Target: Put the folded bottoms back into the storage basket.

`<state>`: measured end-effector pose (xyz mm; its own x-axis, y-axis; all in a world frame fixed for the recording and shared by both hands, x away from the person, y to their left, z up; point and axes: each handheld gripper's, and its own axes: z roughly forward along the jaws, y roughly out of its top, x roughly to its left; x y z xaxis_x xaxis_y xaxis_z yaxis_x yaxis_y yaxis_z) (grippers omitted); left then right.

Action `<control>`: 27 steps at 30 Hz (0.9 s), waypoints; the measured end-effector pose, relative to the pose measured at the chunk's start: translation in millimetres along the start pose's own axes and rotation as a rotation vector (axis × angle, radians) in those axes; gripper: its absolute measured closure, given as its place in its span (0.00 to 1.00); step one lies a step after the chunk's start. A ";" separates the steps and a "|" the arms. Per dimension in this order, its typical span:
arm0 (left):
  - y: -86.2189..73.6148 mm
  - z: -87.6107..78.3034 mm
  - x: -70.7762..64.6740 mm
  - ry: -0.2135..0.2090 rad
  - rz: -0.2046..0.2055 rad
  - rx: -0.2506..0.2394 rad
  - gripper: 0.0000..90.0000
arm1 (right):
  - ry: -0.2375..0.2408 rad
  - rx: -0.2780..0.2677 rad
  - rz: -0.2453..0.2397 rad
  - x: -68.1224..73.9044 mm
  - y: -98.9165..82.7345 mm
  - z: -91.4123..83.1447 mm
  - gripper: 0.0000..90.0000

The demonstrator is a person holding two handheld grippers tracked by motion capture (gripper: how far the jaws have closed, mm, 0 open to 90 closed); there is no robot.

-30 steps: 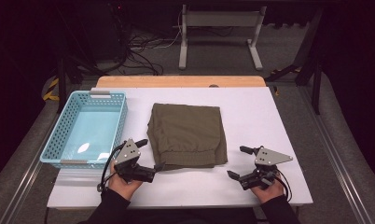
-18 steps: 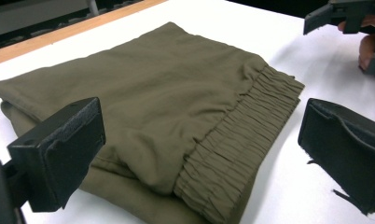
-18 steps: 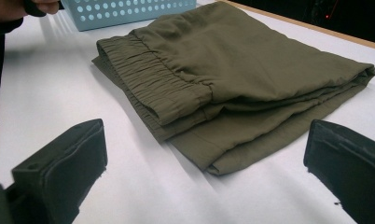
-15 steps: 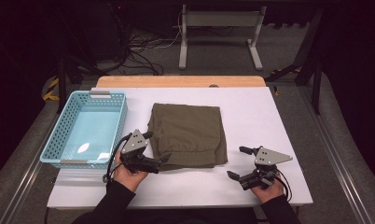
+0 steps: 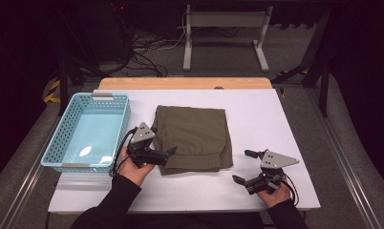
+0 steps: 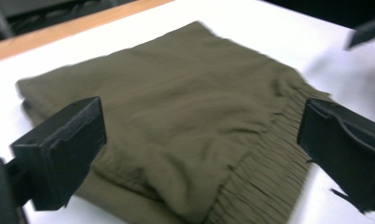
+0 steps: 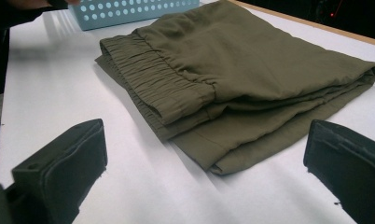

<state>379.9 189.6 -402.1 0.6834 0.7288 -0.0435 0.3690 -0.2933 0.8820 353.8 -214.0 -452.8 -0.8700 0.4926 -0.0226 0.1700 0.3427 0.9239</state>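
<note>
In the high view, the folded olive garment [image 5: 192,138] lay at the middle of the white table [image 5: 257,109], just right of the light blue basket [image 5: 90,131]. The left gripper [image 5: 168,153] sat at the garment's near left corner, jaws spread, reaching over the fabric's edge. The right gripper [image 5: 242,167] rested on the table near the garment's near right corner, apart from it, jaws also spread.

In the left gripper view, the wide-apart jaws framed the garment [image 6: 176,121], its gathered waistband at the right.

In the right gripper view, the parted jaws held nothing; the garment [image 7: 251,70] lay beyond them, the basket [image 7: 129,9] farther off.
</note>
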 end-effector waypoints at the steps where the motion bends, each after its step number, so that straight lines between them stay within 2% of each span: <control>1: 1.0 1.2 1.5 0.013 -0.008 0.005 0.04 | 0.001 0.002 -0.001 -0.1 0.0 0.2 0.00; 5: 4.8 4.9 4.9 0.030 -0.019 0.020 0.05 | 0.002 0.001 0.000 0.0 0.0 0.2 0.00; 9: 9.9 11.1 7.7 0.046 -0.024 0.056 0.04 | 0.002 0.001 0.000 -0.2 0.0 0.3 0.00; 15: 15.3 17.1 12.8 0.069 -0.007 0.091 0.04 | 0.005 0.008 0.001 -0.1 -0.2 1.1 0.00; 27: 19.6 29.4 29.8 0.075 -0.054 0.133 0.05 | 0.010 0.011 0.005 -0.3 -0.4 1.8 0.00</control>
<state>426.0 187.4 -399.9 0.6129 0.7886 -0.0498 0.4878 -0.3280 0.8090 354.8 -212.8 -453.8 -0.8737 0.4862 -0.0141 0.1796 0.3493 0.9197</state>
